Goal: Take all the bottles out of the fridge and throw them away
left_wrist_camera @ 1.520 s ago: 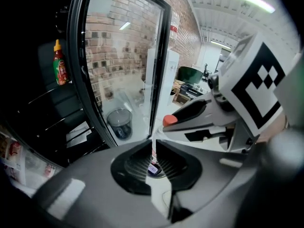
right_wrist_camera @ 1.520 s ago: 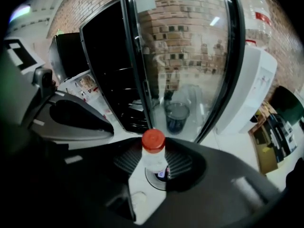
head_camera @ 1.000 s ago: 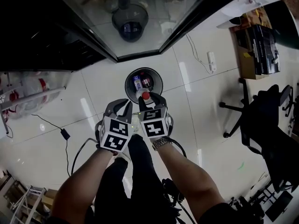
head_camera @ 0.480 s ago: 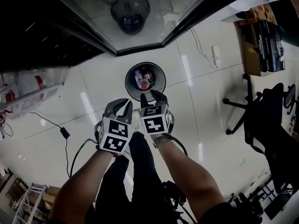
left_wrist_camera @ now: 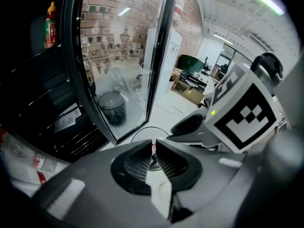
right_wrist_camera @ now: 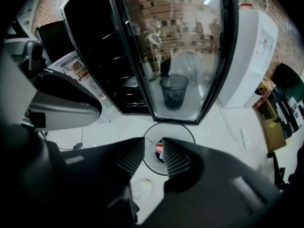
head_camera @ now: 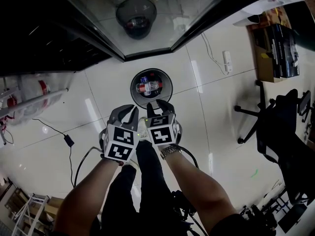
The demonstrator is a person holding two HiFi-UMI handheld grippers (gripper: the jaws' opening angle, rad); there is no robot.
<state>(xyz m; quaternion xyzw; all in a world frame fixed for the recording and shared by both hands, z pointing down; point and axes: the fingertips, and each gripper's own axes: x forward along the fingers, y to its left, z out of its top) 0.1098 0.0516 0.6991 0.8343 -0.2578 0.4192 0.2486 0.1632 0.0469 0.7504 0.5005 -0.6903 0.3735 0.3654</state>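
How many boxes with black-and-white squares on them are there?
2. The left cube rides on the left gripper; the right cube rides on the right gripper, right beside it. None seem hidden.

Left gripper (head_camera: 129,111) and right gripper (head_camera: 160,105): grey shells, black ribbed pads (left_wrist_camera: 137,163), white cubes (head_camera: 120,142) with black square markers; right jaws closing, empty; metal wristwatch (head_camera: 171,150); dark trousers (head_camera: 142,191).

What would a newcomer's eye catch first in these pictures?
The round bin on the white floor, with bottles lying in it, stands out at the centre. Just before it the left gripper and the right gripper hover side by side, both empty, the right one's jaws closing. Beyond the bin stands the glass fridge door.
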